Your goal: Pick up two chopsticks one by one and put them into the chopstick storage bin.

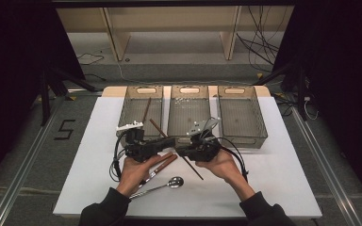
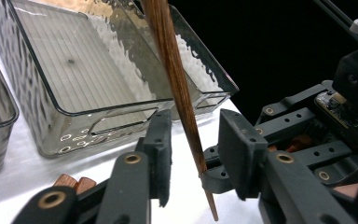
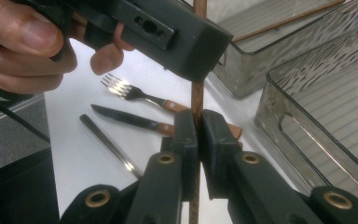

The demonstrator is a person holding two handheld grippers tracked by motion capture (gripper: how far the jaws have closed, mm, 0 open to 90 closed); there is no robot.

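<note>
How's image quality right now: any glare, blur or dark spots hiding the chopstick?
High view: dark surround, the white table evenly lit, the chopstick thin but visible. Left gripper view: chopstick sharp, glare on the clear bin, black background. Right gripper view: near jaws slightly soft, fork and knife legible.

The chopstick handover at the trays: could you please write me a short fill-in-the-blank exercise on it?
1. The right gripper is shut on a wooden ____.
2. The left gripper has that stick between its jaws, which do not yet ____ it.
3. Behind the hands stand ____ clear trays in a row.
4. On the table near the left hand lies a metal ____ with a round bowl.

Missing words: chopstick; touch; three; spoon
</note>
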